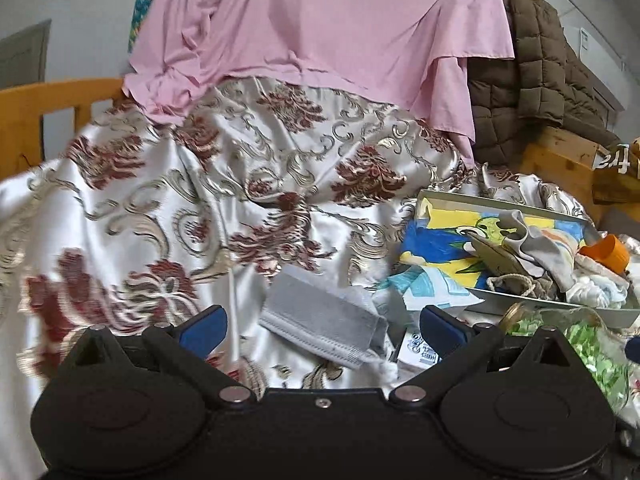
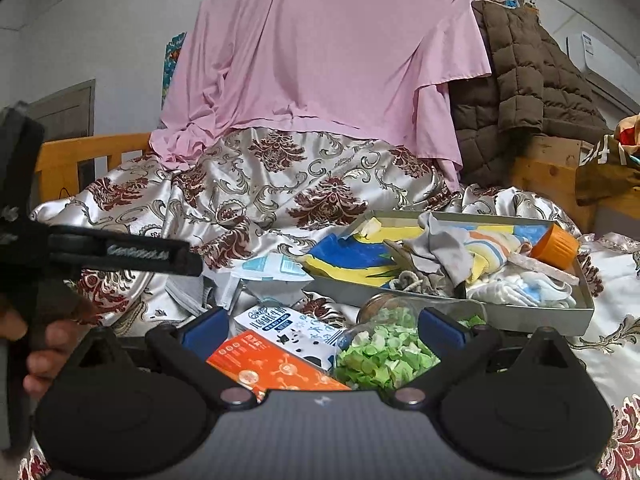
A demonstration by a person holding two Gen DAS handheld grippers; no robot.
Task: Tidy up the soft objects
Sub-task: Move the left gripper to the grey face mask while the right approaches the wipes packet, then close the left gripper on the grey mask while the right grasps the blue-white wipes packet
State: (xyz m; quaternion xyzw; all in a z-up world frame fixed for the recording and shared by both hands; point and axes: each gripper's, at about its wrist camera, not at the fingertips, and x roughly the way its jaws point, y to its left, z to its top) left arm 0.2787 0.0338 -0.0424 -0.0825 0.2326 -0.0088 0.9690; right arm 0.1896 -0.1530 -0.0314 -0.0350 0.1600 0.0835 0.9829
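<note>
The left gripper (image 1: 322, 326) is wide apart with the folded grey cloth (image 1: 320, 324) lying on the bed cover (image 1: 160, 208) right between its tips, long side slanting far-left to near-right, while the right gripper (image 2: 322, 330), also apart and empty, sits farther right, over the jar (image 2: 384, 352).

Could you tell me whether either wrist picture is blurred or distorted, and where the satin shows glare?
Left wrist view: motion blur smears the floral satin bedspread at lower left, and the grey folded cloth looks soft. Right wrist view: sharper; the carton print is crisp, with sheen on the satin folds. Both views: fisheye bending at the edges, dark corners; both tongs open.
</note>
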